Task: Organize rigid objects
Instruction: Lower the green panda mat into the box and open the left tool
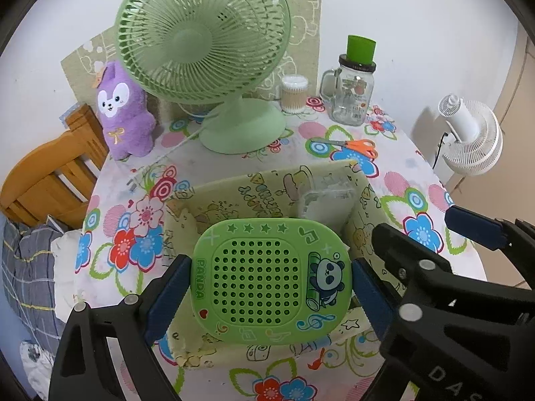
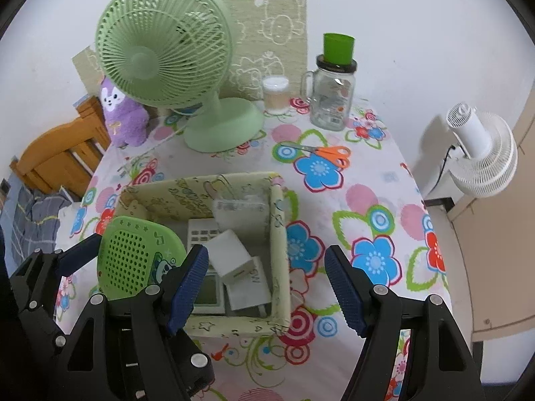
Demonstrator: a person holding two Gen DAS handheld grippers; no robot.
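A green perforated panda case (image 1: 267, 280) is clamped by its two sides between the blue pads of my left gripper (image 1: 271, 295). It hangs over a cream cartoon-print box (image 1: 267, 180) on the flowered tablecloth. In the right wrist view the same case (image 2: 133, 260) hovers at the box's (image 2: 281, 234) left front corner. The box holds a white keypad device (image 2: 200, 234), white cartons (image 2: 230, 254) and a clear plastic case (image 2: 240, 205). My right gripper (image 2: 267, 290) stands open above the box's right front corner, with nothing gripped.
Behind the box stand a green desk fan (image 1: 200, 33), a purple plush toy (image 1: 123, 113), a cotton-swab tub (image 1: 294, 93) and a glass mug jar under a green cup (image 1: 351, 97). Orange scissors (image 2: 321, 153) lie nearby. Off the table are a white fan (image 2: 481, 153) and a wooden chair (image 1: 50, 180).
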